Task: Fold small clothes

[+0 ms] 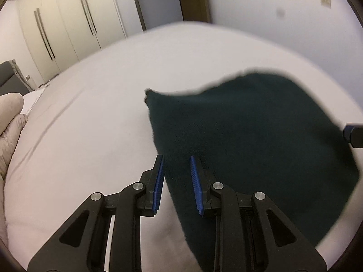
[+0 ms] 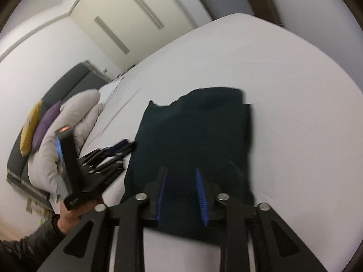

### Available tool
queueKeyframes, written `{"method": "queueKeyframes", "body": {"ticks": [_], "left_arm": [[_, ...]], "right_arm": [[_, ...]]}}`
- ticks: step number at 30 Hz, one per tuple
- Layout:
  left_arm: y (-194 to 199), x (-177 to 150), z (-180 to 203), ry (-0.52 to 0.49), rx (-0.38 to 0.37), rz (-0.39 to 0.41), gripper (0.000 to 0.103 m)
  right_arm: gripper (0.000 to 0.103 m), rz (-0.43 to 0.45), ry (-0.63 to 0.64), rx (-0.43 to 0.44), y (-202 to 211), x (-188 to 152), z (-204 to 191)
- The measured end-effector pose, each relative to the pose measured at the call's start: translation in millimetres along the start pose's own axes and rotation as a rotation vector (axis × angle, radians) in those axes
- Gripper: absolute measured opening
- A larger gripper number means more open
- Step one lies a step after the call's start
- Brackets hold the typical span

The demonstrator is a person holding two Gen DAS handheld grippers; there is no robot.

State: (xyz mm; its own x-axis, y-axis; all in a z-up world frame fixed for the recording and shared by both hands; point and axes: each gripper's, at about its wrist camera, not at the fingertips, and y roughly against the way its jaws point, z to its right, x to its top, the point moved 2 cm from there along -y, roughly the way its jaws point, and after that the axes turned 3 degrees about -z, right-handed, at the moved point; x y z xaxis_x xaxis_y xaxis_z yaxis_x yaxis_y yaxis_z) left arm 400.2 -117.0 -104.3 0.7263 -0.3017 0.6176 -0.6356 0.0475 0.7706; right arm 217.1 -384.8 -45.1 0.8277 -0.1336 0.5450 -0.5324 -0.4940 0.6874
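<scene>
A dark green garment (image 1: pixel 245 136) lies flat on the white bed, folded into a rough rectangle; it also shows in the right wrist view (image 2: pixel 195 133). My left gripper (image 1: pixel 177 158) is open, hovering at the garment's near left edge, holding nothing. My right gripper (image 2: pixel 181 171) is open above the garment's near edge, holding nothing. The left gripper (image 2: pixel 122 146) appears in the right wrist view at the garment's left side. A tip of the right gripper (image 1: pixel 354 134) shows at the right edge of the left wrist view.
The white bed sheet (image 1: pixel 102 124) spreads wide around the garment. A pale quilted duvet (image 2: pixel 74 124) and yellow and purple pillows (image 2: pixel 38 127) lie at the bed's left. Wardrobe doors (image 1: pixel 68 22) stand behind.
</scene>
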Motion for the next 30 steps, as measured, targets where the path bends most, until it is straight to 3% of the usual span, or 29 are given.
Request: {"method": "queueKeyframes", "body": {"ticks": [2,4,8,13,16,17,18,21,22,23,25,28,30], "left_arm": [[-8,0,8,-0.029,0.052,0.01,0.023],[-12,1,16,-0.045,0.086,0.008,0.022],[-10,-1,16,-0.034,0.08,0.01,0.023],[-3,-2,17,-0.025,0.076,0.01,0.022],[8,-3,18,-0.012,0.069,0.015,0.023],[11,-2,17,-0.004,0.062,0.015,0.023],[12,-2,16,-0.001,0.054,0.012,0.023],[21,1,8,0.032,0.019,-0.001,0.026],[29,0,0,0.059,0.002,0.005,0.034],[31,1,-4,0.079,-0.007,0.012,0.063],[41,-2,-21,0.146,-0.026,0.039,0.098],[34,-9,-45,0.268,-0.123,-0.004,0.098],[18,-13,-53,0.357,-0.254,-0.066,0.098]], "right_arm": [[0.037,-0.044,-0.019,-0.014,-25,-1,10],[0.032,-0.065,-0.024,-0.03,-42,-11,22],[0.03,-0.013,-0.032,0.022,-23,-26,32],[0.03,0.017,-0.006,-0.064,11,-27,33],[0.053,0.118,-0.03,-0.082,34,-12,33],[0.068,0.139,-0.048,-0.08,38,-7,37],[0.076,0.152,-0.069,-0.087,39,-2,40],[0.077,0.123,-0.095,-0.1,26,14,48],[0.077,0.098,-0.104,-0.094,18,18,50],[0.078,0.078,-0.109,-0.084,12,20,51],[0.078,0.013,-0.13,-0.078,-7,18,51],[0.08,-0.05,-0.185,-0.044,-25,20,62],[0.08,-0.075,-0.221,-0.033,-33,20,68]]}}
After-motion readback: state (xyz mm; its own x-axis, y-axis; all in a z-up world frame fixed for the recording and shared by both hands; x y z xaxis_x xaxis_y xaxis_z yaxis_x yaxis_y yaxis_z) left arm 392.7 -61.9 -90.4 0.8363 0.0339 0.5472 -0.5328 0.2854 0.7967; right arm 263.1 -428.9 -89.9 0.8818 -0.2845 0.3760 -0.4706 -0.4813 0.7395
